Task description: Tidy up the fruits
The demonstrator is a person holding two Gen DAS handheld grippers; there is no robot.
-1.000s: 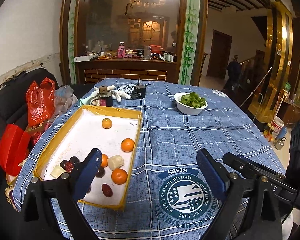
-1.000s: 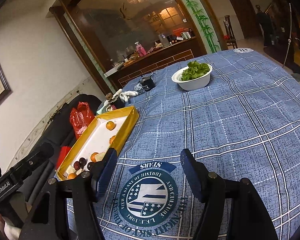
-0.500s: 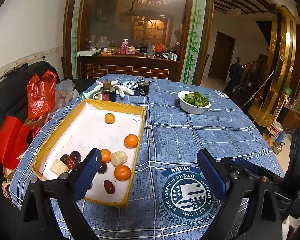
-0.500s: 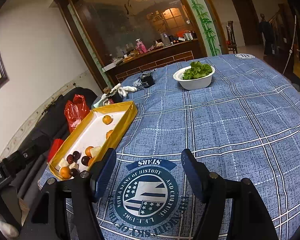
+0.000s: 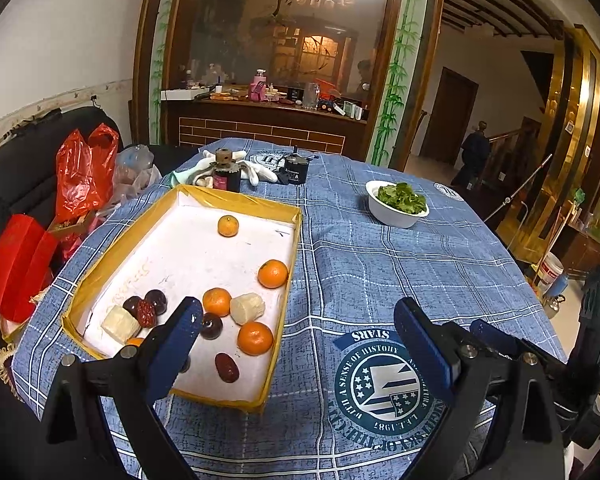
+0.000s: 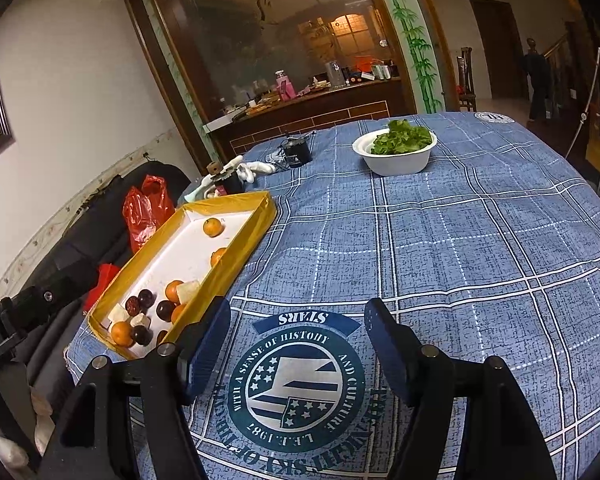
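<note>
- both views have crept nearer the tray than a second ago; the fruit lies where it did.
- left gripper spread wide, empty, over the bench's woven blue plaid cloth.
- right gripper also spread, nothing between its fingers.
- glossy round oranges, dark plums and pale chunks sit in the shallow yellow-rimmed card tray.

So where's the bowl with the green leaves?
The white bowl sits on the blue tablecloth, far right of the yellow tray, near the table's back edge.
</note>
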